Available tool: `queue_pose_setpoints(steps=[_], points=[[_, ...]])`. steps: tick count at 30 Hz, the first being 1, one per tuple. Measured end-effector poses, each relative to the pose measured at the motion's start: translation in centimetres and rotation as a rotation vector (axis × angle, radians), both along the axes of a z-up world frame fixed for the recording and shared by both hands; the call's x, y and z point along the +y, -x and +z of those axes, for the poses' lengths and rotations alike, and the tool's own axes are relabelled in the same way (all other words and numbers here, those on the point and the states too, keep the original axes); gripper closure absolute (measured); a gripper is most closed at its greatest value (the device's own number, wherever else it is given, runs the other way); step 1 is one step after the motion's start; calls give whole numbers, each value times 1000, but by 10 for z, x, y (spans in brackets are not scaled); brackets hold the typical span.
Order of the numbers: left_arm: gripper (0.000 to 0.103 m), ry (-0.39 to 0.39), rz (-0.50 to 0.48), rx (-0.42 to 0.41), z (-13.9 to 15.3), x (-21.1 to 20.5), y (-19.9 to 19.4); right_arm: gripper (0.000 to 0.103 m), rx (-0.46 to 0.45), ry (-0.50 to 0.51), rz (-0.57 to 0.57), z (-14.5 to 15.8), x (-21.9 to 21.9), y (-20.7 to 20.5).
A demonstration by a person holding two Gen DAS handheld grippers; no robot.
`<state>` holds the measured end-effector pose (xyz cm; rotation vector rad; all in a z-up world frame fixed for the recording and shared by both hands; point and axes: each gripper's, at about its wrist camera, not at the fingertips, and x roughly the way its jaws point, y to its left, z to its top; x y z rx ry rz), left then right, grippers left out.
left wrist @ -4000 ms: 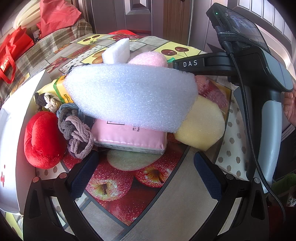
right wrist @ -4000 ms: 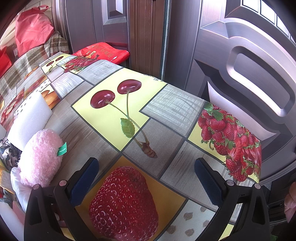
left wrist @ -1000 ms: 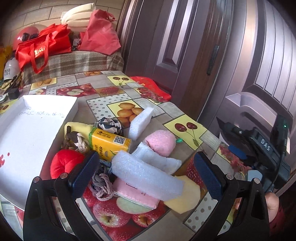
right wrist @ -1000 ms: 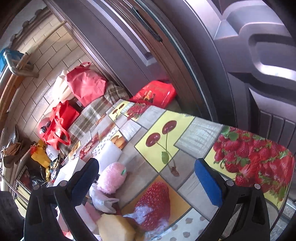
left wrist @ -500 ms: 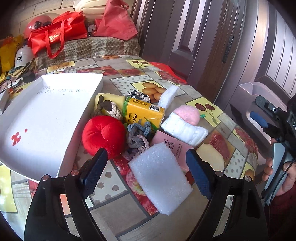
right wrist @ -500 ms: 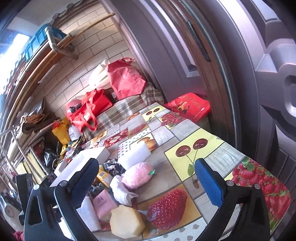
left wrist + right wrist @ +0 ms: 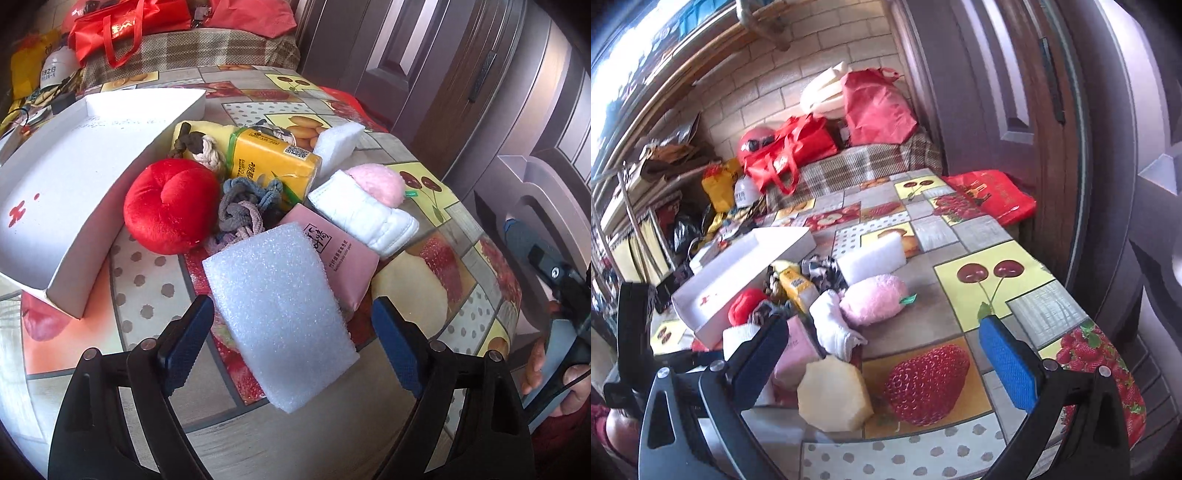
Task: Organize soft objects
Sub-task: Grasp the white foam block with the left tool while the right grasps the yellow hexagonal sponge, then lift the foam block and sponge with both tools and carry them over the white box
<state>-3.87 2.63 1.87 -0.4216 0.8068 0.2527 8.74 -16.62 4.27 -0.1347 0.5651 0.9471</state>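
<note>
A white foam block (image 7: 273, 280) lies tilted on the table, its far end propped on a pink tissue pack (image 7: 340, 254). My left gripper (image 7: 291, 310) straddles the block with its jaws closing. The left pad is at the block's edge and a gap shows at the right pad. Behind lie a red plush (image 7: 170, 210), a grey rope knot (image 7: 240, 210), a yellow tissue pack (image 7: 269, 162), a white folded cloth (image 7: 362, 214) and a pink plush (image 7: 376, 182). My right gripper (image 7: 882, 325) hangs open above the table's near edge, holding nothing, over a yellow sponge (image 7: 831, 391).
An open white box (image 7: 74, 177) lies left of the pile. A second foam block (image 7: 338, 142) stands behind the yellow pack. A person's hand (image 7: 546, 365) holds the right gripper's handle at the table's right edge. Red bags (image 7: 790, 151) and a door lie beyond.
My left gripper has sunk toward the foam block and its jaws have narrowed around it. The right gripper has rolled toward level and swung to face the pile.
</note>
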Motion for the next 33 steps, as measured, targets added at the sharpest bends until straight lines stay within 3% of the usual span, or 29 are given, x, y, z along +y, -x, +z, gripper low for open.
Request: queue_pose_setpoints(steps=[1,2,6,11,13,14,15,19,21,24,26,27,30,33], points=[[25,19,-8,-1,-3,3,1,0,-1,48,37,-5,7,3],[48,37,-15,5,-7,7,2,0,-2,94,69,-11,14,6],[49,66,-52,-30,-7,14,14,0,-25,236,166,-29,34,17],[50,31,-80,-81,3,11,29,2,-91,383,268,-46,61,35],[50,10,-84,-105,8,10,34,16,-85,432,275,-54,69,34],[50,-2,-84,-117,10,11,36,33,-60,449,280,-59,71,32],[50,-11,-86,-132,12,11,39,43,-18,416,294,-58,69,28],[50,-41,-63,-206,20,21,55,44,-35,387,253,-50,57,27],[50,-86,-27,-254,27,29,65,45,-43,318,223,-37,43,27],[49,-253,46,-335,42,35,82,44,-89,137,154,-2,22,27],[49,-395,92,-359,45,37,89,44,-124,-19,86,22,9,24],[49,-428,111,-356,45,40,91,44,-146,-87,51,30,5,22],[49,-408,157,-357,43,56,94,43,-242,-222,-62,40,3,19],[49,-411,182,-367,42,66,99,43,-346,-264,-149,30,10,17]])
